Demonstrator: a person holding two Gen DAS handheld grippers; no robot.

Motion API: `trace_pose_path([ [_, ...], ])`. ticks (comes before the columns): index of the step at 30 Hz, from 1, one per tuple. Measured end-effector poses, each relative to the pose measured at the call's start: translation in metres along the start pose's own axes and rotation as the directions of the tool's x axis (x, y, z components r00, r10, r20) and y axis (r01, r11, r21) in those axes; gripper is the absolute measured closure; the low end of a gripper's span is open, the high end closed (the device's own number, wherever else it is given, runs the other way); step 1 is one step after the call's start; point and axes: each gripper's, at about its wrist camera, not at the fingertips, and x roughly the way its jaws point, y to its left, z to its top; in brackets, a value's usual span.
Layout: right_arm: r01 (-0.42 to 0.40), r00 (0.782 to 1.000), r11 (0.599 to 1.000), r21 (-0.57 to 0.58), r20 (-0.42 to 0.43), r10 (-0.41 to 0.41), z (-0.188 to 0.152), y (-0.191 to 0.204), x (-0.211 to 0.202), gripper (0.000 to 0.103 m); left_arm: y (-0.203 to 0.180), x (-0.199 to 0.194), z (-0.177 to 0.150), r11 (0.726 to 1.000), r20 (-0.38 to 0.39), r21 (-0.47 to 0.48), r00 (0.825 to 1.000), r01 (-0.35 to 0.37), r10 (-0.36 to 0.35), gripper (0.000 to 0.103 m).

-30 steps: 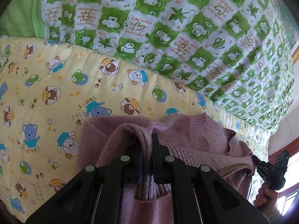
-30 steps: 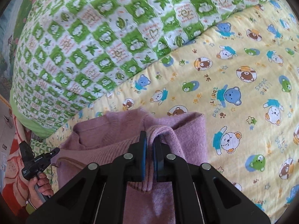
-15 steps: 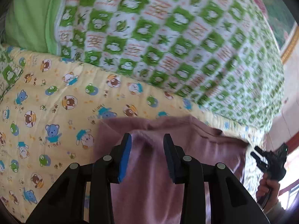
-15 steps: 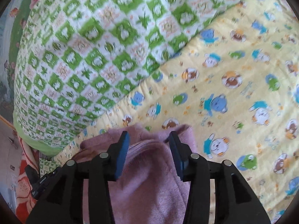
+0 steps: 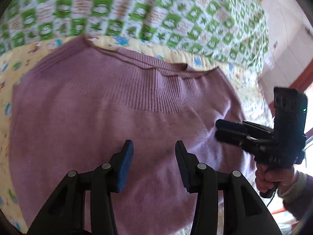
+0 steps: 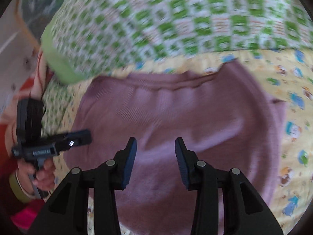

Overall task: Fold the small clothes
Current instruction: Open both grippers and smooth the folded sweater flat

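Left gripper: my left gripper (image 5: 154, 148) sits at the bottom centre of the left wrist view, jaws spread wide with nothing between them, blue-padded fingers (image 5: 125, 164) poised over the purple knit.

Right gripper: my right gripper (image 6: 155, 146) fills the bottom centre of the right wrist view, jaws likewise wide apart and holding nothing. In the left wrist view the same tool (image 5: 230, 132) enters from the right edge, its tips seen side-on over the sweater's right border.

Sweater: the purple sweater (image 5: 117, 121) lies spread across the middle of both frames, its ribbed band (image 5: 152, 90) running across the upper half with a rippled, curling edge. In the right wrist view the garment (image 6: 176, 117) reaches from centre left to centre right, with soft creases just above my fingers.

Yellow sheet: a yellow sheet with cartoon bears (image 6: 293, 137) shows under the sweater, down the right side of the right wrist view and along the left edge of the left wrist view (image 5: 7, 72).

Green quilt: a green-and-white checked quilt (image 5: 137, 9) covers the top of both frames, blurred in the right wrist view (image 6: 176, 19).

Hands: my right hand (image 5: 272, 178) grips its handle at the lower right of the left wrist view; my left hand (image 6: 39, 172) grips its handle at the lower left of the right wrist view, with the left tool's tips (image 6: 82, 136) pointing toward the sweater's left border.
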Motion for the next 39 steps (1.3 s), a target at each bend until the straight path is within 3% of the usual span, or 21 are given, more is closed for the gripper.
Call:
trace_pose_path([
  [3,0.014,0.996,0.997,-0.075,-0.089,-0.021,0.003,0.004,0.034,0.061,-0.001,0.03,0.01,0.995,-0.042,0.075,0.997,-0.065,0.069,0.058],
  [6,0.061,0.992,0.996,-0.07,-0.109,-0.069,0.014,-0.016,0.059,0.064,0.013,0.041,0.029,0.996,-0.039,0.068,0.997,-0.057,0.06,0.059],
  [9,0.056,0.996,0.998,0.019,-0.074,-0.055,0.03,-0.045,0.064,0.078,0.032,0.035,0.054,0.996,0.017,0.045,0.997,-0.08,0.079,0.059],
  [12,0.024,1.0,0.997,0.079,-0.01,-0.023,0.043,-0.061,0.056,0.079,0.053,0.028,0.071,0.995,0.054,0.008,0.993,-0.102,0.102,0.058],
  [15,0.039,0.997,0.985,0.169,0.058,-0.049,0.051,-0.083,0.043,0.079,0.087,0.015,0.081,0.982,0.095,-0.072,0.979,-0.176,0.183,0.058],
  [17,0.108,0.987,0.967,0.231,0.089,-0.132,0.054,-0.1,0.034,0.079,0.112,0.009,0.081,0.973,0.11,-0.145,0.975,-0.178,0.194,0.06],
  [19,0.143,0.974,0.947,0.286,0.129,-0.186,0.055,-0.116,0.023,0.079,0.13,0.006,0.079,0.964,0.117,-0.2,0.973,-0.175,0.201,0.072],
  [24,0.235,0.929,0.89,0.391,0.18,-0.324,0.052,-0.138,0.002,0.08,0.155,-0.002,0.065,0.928,0.128,-0.32,0.962,-0.19,0.241,0.073],
  [28,0.236,0.924,0.881,0.411,0.186,-0.335,0.047,-0.13,-0.016,0.077,0.144,-0.021,0.053,0.914,0.139,-0.347,0.953,-0.209,0.27,0.068],
  [31,0.203,0.933,0.907,0.369,0.208,-0.294,0.038,-0.109,-0.038,0.076,0.119,-0.045,0.032,0.918,0.162,-0.334,0.946,-0.215,0.28,0.056],
  [35,0.15,0.957,0.935,0.322,0.19,-0.219,0.005,-0.08,-0.059,0.074,0.084,-0.059,-0.003,0.938,0.159,-0.298,0.96,-0.177,0.232,0.056],
  [39,0.134,0.979,0.951,0.278,0.112,-0.171,-0.035,-0.053,-0.065,0.073,0.067,-0.053,-0.041,0.946,0.099,-0.288,0.977,-0.152,0.187,0.056],
])
